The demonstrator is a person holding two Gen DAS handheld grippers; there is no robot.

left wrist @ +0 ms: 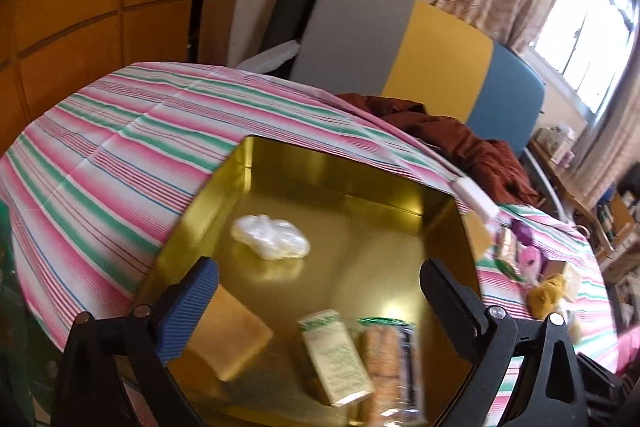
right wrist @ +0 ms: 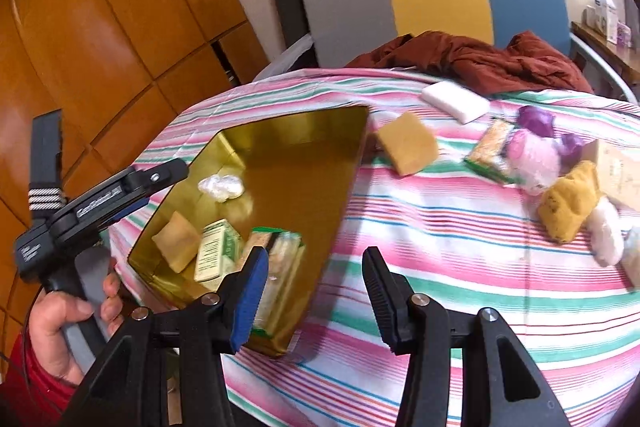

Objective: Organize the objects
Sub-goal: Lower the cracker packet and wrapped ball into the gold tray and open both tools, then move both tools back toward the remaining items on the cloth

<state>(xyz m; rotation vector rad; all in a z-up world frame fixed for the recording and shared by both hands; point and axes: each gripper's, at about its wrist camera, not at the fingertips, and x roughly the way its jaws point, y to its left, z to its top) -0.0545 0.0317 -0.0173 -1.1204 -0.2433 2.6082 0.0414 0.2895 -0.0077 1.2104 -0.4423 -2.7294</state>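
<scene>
Basically, the left gripper (left wrist: 320,291) is hovering over the gold tin (left wrist: 340,183), jaws spread wide and gripping nothing. The tin is serving as the collection bin: a tan sponge block (left wrist: 234,339), a small green-and-cream box (left wrist: 336,359), a cracker pack (left wrist: 384,367) and a crumpled plastic wad (left wrist: 272,237) are lying inside. The right gripper (right wrist: 316,295) is pointing at the striped worktop (right wrist: 460,247), jaws partly apart and empty. Loose items are waiting right of the tin: another sponge (right wrist: 408,143), white block (right wrist: 456,101), yellow cloth (right wrist: 568,207).

2 wrist views — shared gold tin (left wrist: 320,187)
</scene>
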